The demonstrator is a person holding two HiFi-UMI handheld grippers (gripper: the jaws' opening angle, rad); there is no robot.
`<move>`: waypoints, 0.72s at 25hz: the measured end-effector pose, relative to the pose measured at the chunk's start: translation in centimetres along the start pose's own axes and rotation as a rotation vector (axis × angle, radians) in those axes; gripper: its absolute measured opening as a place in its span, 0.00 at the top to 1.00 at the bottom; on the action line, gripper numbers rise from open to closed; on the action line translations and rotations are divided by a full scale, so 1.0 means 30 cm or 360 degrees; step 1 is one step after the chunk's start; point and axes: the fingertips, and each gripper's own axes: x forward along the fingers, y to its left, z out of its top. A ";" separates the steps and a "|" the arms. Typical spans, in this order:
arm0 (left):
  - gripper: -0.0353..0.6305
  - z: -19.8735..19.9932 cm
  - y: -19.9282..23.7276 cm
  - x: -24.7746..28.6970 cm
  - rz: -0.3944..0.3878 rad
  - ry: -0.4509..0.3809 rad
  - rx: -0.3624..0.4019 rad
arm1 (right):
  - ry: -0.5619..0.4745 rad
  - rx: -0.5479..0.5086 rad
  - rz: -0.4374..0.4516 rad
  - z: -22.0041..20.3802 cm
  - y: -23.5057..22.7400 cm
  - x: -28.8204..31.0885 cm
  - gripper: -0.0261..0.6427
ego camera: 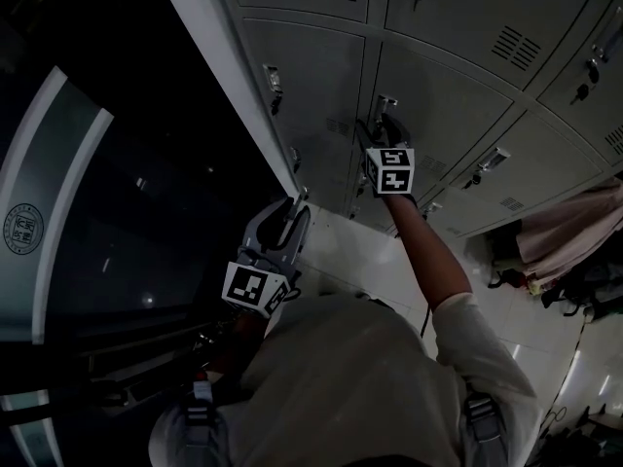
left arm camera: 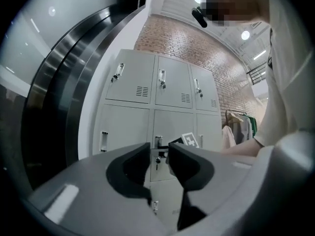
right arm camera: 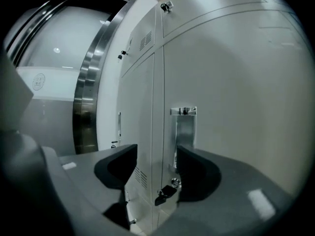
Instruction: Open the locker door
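Note:
A bank of grey lockers fills the upper right of the head view. The locker door [ego camera: 438,90] in its middle row carries a metal handle [ego camera: 386,102]. My right gripper [ego camera: 383,130] reaches up to that handle's lower end. In the right gripper view the door [right arm camera: 236,82] is very close, the handle [right arm camera: 184,127] stands just behind the right jaw, and a key [right arm camera: 165,191] hangs in the lock below. My right gripper [right arm camera: 156,154] is open, gripping nothing. My left gripper [ego camera: 292,212] hangs lower by the locker's left side panel. It [left arm camera: 158,150] is open by a narrow gap, empty.
A curved dark glass wall with steel bands [ego camera: 58,212] runs along the left. Other locker doors [left arm camera: 172,85] with keys surround the middle one. Clothes hang on a rack [ego camera: 574,232] at the right. The person's torso fills the lower head view.

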 end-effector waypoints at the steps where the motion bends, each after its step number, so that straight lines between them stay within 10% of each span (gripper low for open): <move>1: 0.76 -0.017 0.000 -0.011 0.0010 0.0096 -0.0008 | 0.0002 -0.0003 -0.0016 -0.006 -0.009 0.011 0.60; 3: 0.94 -0.038 0.007 -0.025 0.0026 0.0204 -0.0013 | -0.0005 -0.0020 -0.0026 -0.005 -0.015 0.034 0.63; 6: 0.80 -0.048 0.019 -0.034 0.0025 0.0202 -0.0028 | -0.0018 -0.0026 -0.0055 0.002 -0.010 0.055 0.63; 18: 0.88 -0.052 0.043 -0.005 -0.0073 -0.0030 -0.0002 | -0.0047 0.0050 -0.0274 0.001 -0.001 -0.018 0.77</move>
